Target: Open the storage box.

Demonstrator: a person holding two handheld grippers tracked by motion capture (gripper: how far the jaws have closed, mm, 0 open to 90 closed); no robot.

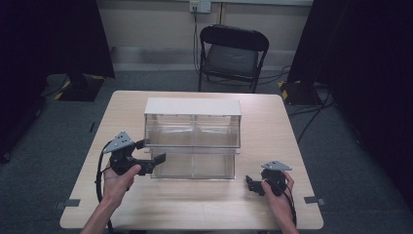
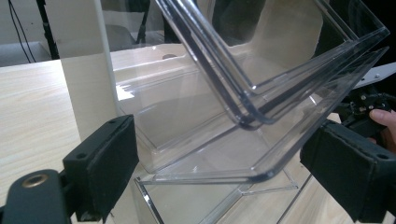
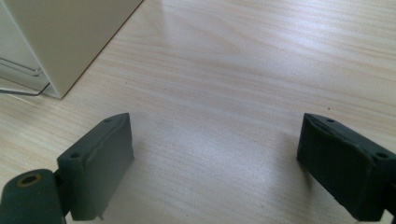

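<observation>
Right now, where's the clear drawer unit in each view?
High view: clear drawer unit at table centre, left gripper at its lower left drawer.
Left gripper view: clear drawers close up, between the jaws.
Right gripper view: its white side panel, top left.
Shared landmark: wooden table.

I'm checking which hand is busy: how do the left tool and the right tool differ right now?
The left tool reaches in at the clear plastic drawer unit, its jaws straddling a tilted drawer; the right tool sits apart from the unit, with bare table between its jaws. Both are open and hand-held.
</observation>
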